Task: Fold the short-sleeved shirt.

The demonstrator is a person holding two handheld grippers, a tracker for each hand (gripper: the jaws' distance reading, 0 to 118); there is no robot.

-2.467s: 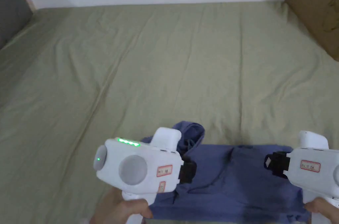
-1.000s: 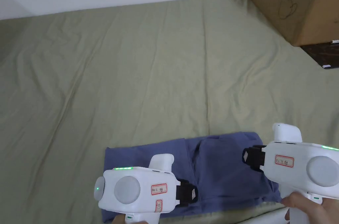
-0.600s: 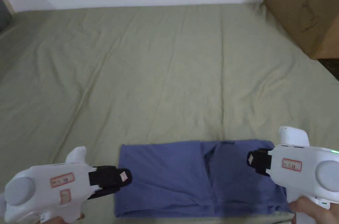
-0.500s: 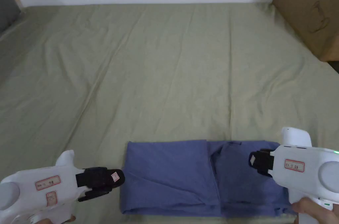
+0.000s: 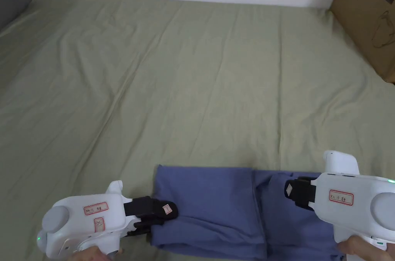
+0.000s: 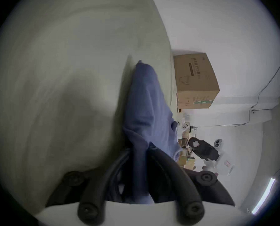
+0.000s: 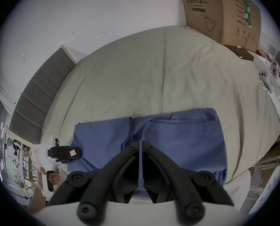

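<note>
Head view: left tongs (image 5: 169, 210), earlier beside it, now pinch shirt (image 5: 216, 200); right tongs (image 5: 290, 192) pressed together

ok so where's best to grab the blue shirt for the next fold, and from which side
Take the shirt at its left short edge, coming in from the left, low along the bed. It lies flat as a long band, so that end is free and its layers pinch together. The left tongs sit right there, cloth between their jaws.
</note>
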